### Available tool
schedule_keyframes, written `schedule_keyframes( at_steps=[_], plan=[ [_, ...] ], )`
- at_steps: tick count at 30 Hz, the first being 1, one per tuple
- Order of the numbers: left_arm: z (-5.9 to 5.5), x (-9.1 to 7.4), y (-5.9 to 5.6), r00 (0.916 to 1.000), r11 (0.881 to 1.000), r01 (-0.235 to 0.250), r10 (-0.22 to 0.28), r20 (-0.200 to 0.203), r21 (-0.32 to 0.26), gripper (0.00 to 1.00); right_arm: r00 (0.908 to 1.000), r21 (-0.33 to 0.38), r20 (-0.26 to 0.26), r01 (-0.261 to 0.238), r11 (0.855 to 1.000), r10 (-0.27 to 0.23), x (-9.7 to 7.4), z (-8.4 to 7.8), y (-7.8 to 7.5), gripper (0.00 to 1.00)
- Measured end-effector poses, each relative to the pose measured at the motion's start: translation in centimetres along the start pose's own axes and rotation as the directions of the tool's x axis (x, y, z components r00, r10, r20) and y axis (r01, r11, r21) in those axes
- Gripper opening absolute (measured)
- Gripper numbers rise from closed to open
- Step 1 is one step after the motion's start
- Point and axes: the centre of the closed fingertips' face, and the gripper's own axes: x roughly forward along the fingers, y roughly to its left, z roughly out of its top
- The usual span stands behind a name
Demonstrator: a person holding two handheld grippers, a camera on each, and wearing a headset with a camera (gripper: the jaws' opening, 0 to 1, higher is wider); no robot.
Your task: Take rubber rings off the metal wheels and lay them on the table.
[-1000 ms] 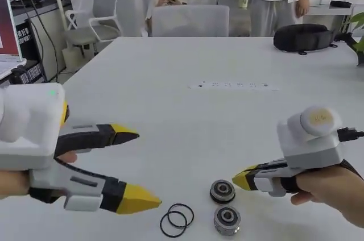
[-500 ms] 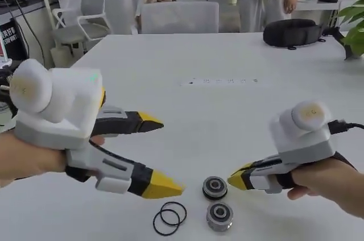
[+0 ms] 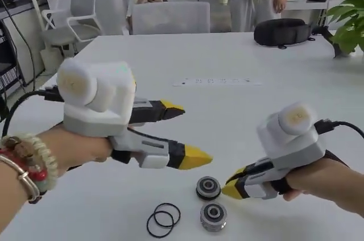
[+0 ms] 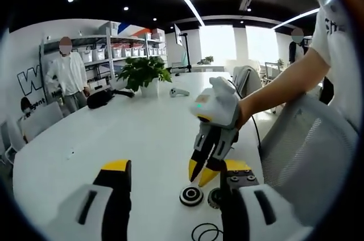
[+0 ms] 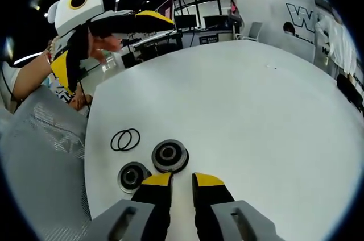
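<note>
Leftward of the wheels a second ago, the left gripper has come forward and to the right. Its lower tip now hangs above the far wheel, off the desk. Its jaws stand wide apart and hold nothing. The right gripper keeps its place, with its tip low and just beside the far wheel, on that wheel's right. Its jaws are drawn narrow, nearly together, with nothing between them.

Both wheels and both rings lie as they did before, close to the desk's near edge. The near wheel sits flat just in front of the far one; the two are close, and in the right gripper view they almost touch. The two thin black rings lie flat on the desk to the left of the wheels, overlapping each other and apart from both wheels. No gripper touches the rings or the wheels. Whether any rubber is left on the wheels cannot be told.

In the left gripper view the right gripper points down at the wheels from the far side, a hand behind it. A dark bag lies by the desk's far edge toward the right, and a plant stands at the far right corner. Chairs and people are beyond the far edge.
</note>
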Motion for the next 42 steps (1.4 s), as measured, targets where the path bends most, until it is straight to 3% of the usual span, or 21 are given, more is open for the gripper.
schedule_keyframes(
  at_steps=[2, 6, 12, 17, 20, 23, 29, 33, 42],
  plan=[
    [-1.1, 0.7, 0.2, 0.9994, 1.0, -0.005, 0.006, -0.034, 0.025, 0.53, 1.0, -0.015, -0.009, -0.003, 1.0, 0.003, 0.1, -0.2, 0.2, 0.12],
    [-2.3, 2.1, 0.1, 0.9994, 1.0, -0.008, 0.009, -0.034, 0.009, 0.46, 0.9998, -0.031, -0.008, -0.017, 0.999, 0.017, 0.2, -0.1, 0.5, 0.14],
    [-5.2, 3.4, -0.9, 0.9973, 1.0, 0.001, -0.001, -0.073, -0.007, 0.41, 0.9996, -0.055, -0.002, -0.027, 0.998, 0.027, 0.3, 0.0, 0.8, 0.17],
    [-7.1, 3.8, -1.8, 0.9957, 0.999, 0.016, -0.019, -0.09, -0.036, 0.28, 0.9995, -0.069, -0.004, -0.031, 0.997, 0.03, 0.4, -0.1, 1.0, 0.19],
    [-7.6, 4.1, -1.8, 0.9956, 0.999, 0.004, -0.008, -0.094, -0.039, 0.24, 0.9994, -0.076, -0.006, -0.035, 0.996, 0.034, 0.5, -0.2, 1.1, 0.19],
    [-8.1, 4.5, -2.3, 0.9947, 0.996, 0.015, -0.024, -0.1, -0.088, 0.22, 0.9994, -0.087, -0.006, -0.033, 0.996, 0.033, 0.6, -0.2, 1.1, 0.19],
    [-9.0, 4.9, -2.6, 0.9923, 0.996, 0.011, -0.022, -0.122, -0.094, 0.17, 0.9995, -0.094, 0.0, -0.031, 0.995, 0.031, 0.7, -0.1, 1.2, 0.19],
    [-9.5, 4.9, -2.2, 0.9891, 0.995, -0.016, 0.002, -0.147, -0.095, 0.13, 0.9995, -0.094, 0.01, -0.028, 0.995, 0.029, 0.7, 0.1, 1.2, 0.19],
    [-9.4, 5.1, -2.8, 0.9899, 0.997, 0.003, -0.013, -0.141, -0.071, 0.07, 0.9989, -0.093, 0.039, -0.024, 0.995, 0.028, 0.9, 0.7, 1.2, 0.19]
  ],
)
